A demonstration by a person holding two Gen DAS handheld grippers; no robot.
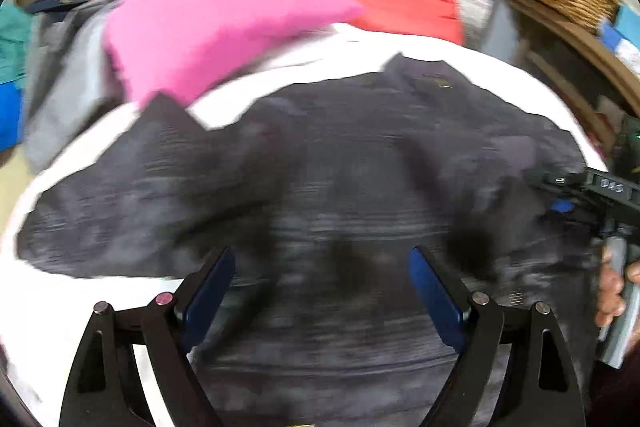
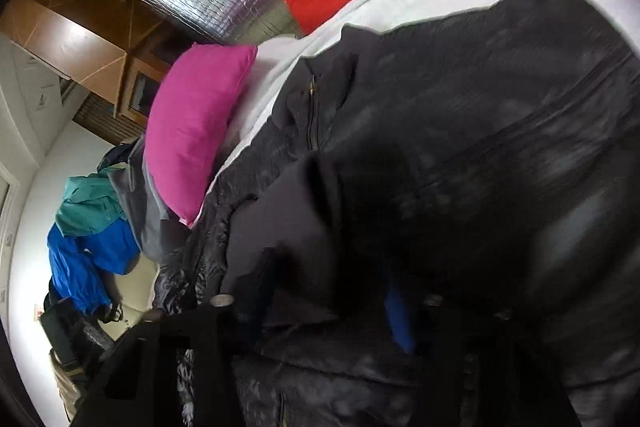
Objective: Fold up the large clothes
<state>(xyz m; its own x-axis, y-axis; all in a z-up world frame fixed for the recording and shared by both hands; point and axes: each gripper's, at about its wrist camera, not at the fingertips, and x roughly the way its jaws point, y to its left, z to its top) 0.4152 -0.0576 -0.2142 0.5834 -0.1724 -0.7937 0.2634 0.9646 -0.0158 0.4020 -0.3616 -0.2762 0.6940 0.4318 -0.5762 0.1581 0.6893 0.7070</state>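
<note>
Dark jacket (image 1: 340, 163) lay spread on white bed (image 1: 460, 55), mid-fold. Left gripper (image 1: 320, 291) hovered w/ jaws apart, empty; right gripper (image 2: 328, 307) partly closed, fabric between jaws, grip unclear. Next, probably: pinch hem, fold over.

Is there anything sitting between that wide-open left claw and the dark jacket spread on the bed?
Nothing visible. The left gripper hangs open directly over the dark jacket, with only jacket fabric showing between its blue pads. The pink pillow lies further back, at the jacket's far edge, out of the way.
</note>
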